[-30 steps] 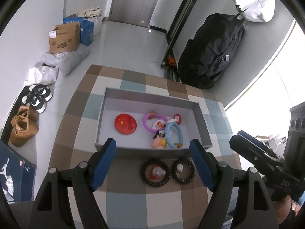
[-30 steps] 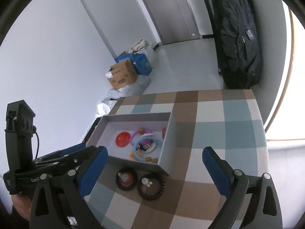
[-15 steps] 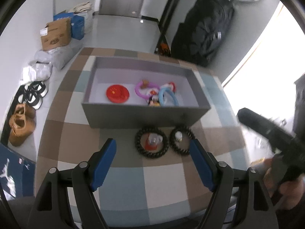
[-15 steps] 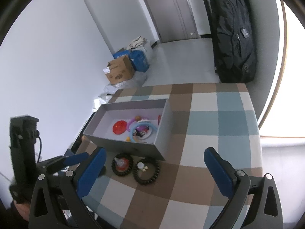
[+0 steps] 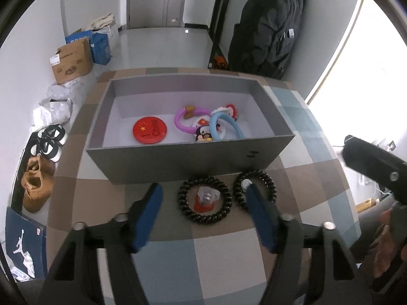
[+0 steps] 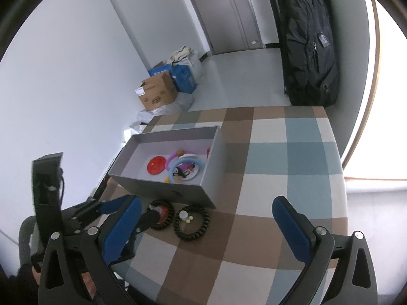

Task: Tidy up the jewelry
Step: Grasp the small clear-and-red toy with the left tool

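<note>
A grey open box point(image 5: 193, 161) point(image 6: 162, 190) sits on a checked tablecloth. It holds a red round badge point(image 5: 149, 133) point(image 6: 156, 165), a purple ring point(image 5: 183, 122), a light blue ring point(image 5: 226, 127) point(image 6: 187, 165) and small charms. Two black coil hair ties lie in front of the box: the left one point(image 5: 204, 199) point(image 6: 159, 214) with a red and clear piece inside, the right one point(image 5: 255, 186) point(image 6: 191, 225) with a small white piece. My left gripper point(image 5: 203, 211) is open, its fingers either side of the left tie. My right gripper point(image 6: 203, 226) is open above the table, empty.
The checked table point(image 6: 279, 178) ends near a white wall. On the floor are a cardboard box point(image 5: 72, 59), blue boxes point(image 6: 184, 76), shoes point(image 5: 38, 178) and a black backpack point(image 5: 267, 30) by the door. A bright window point(image 6: 386, 101) is at right.
My left gripper has come lower and closer to the two coil hair ties, with its fingers narrower. My right gripper has drawn back slightly.
</note>
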The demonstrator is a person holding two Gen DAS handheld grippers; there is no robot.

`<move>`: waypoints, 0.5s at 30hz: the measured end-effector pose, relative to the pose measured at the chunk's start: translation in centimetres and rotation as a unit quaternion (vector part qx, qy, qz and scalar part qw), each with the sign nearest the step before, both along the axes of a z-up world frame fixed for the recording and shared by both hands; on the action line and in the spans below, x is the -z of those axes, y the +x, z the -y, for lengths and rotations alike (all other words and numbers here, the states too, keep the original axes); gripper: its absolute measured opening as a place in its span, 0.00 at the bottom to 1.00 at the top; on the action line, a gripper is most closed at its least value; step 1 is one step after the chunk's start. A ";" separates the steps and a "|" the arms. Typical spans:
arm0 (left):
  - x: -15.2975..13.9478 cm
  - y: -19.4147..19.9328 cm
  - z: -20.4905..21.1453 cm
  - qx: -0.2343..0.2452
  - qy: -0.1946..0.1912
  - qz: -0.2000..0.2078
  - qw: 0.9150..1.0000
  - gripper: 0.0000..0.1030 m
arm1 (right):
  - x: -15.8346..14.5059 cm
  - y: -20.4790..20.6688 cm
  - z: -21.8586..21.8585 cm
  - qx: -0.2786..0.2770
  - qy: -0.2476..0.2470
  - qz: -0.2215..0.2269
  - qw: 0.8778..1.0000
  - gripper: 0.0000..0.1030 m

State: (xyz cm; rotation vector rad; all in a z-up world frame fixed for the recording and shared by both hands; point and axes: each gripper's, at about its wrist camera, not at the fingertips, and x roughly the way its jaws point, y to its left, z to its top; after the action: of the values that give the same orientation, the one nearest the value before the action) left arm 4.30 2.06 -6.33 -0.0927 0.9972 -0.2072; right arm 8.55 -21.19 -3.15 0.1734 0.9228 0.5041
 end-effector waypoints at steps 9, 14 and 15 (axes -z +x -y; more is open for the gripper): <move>0.9 0.3 0.8 0.006 0.037 -0.012 0.999 0.34 | 0.1 0.0 0.2 0.003 0.002 -0.005 1.000 1.00; 0.8 0.3 0.8 0.004 0.038 -0.013 0.999 0.16 | 0.2 0.0 0.1 0.005 0.002 -0.008 1.000 1.00; 0.7 0.3 0.7 0.004 0.032 -0.013 0.999 0.14 | 0.2 0.1 0.2 0.005 0.002 -0.008 1.000 1.00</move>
State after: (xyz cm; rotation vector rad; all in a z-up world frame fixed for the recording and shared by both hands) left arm 4.58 1.39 -7.02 -0.0330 1.0299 -0.1806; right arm 8.62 -21.35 -3.35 0.1856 0.9360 0.4966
